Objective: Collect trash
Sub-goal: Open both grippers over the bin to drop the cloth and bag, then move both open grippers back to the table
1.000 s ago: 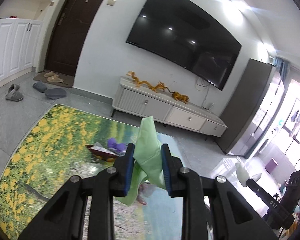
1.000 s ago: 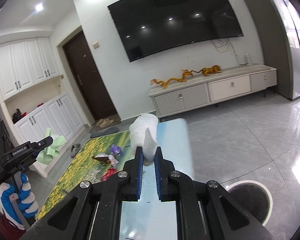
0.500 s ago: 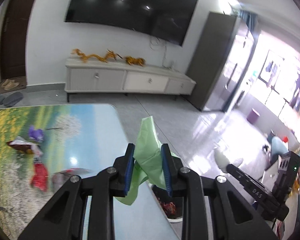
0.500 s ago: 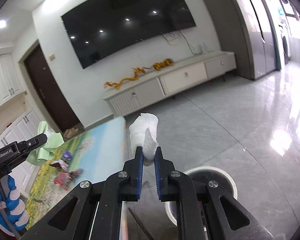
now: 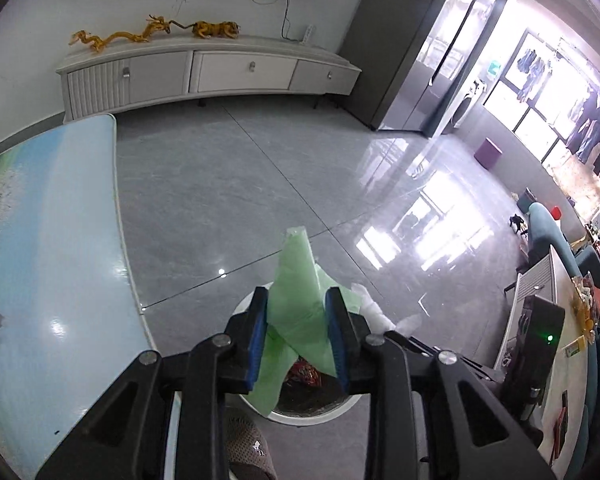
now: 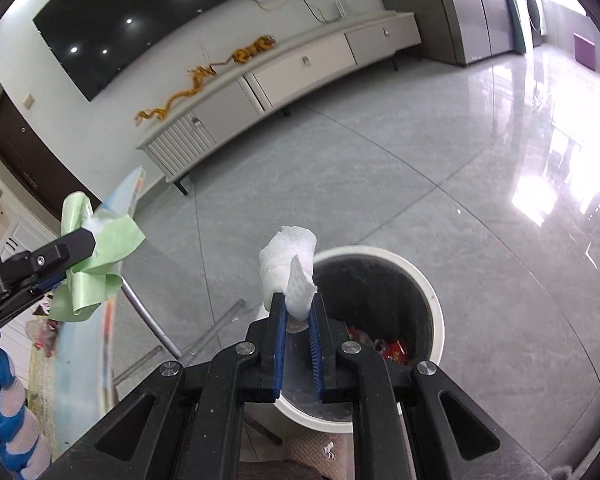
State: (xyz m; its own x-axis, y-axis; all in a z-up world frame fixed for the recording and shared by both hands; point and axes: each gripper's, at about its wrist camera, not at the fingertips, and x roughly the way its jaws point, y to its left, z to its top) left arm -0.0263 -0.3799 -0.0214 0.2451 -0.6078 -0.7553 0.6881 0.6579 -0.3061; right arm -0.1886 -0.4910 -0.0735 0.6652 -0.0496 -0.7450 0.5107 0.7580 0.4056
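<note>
Both tongs carry trash and hover at the bin (image 6: 430,292), so the step in hand looks like the drop. The right tongs (image 6: 298,312) are closed on a white tissue (image 6: 290,276), which sits above the bin's near-left rim, not yet over its middle. The left tongs (image 5: 296,320) grip a green wrapper (image 5: 296,292); in the left view the wrapper hangs over the bin (image 5: 324,414), while the right view shows those left tongs (image 6: 76,256) well left of the bin, near the table (image 6: 80,360) edge, so how well the wrapper lines up with the opening is hard to tell. The bin already holds red scraps (image 6: 392,350).

Next, each tongs should be centred over the bin's opening and then opened; the tissue is light and may cling to a pad or drift past the rim.

More litter (image 6: 44,332) lies on the table left of the bin, so the task seems partly done. No brand or writing can be read
</note>
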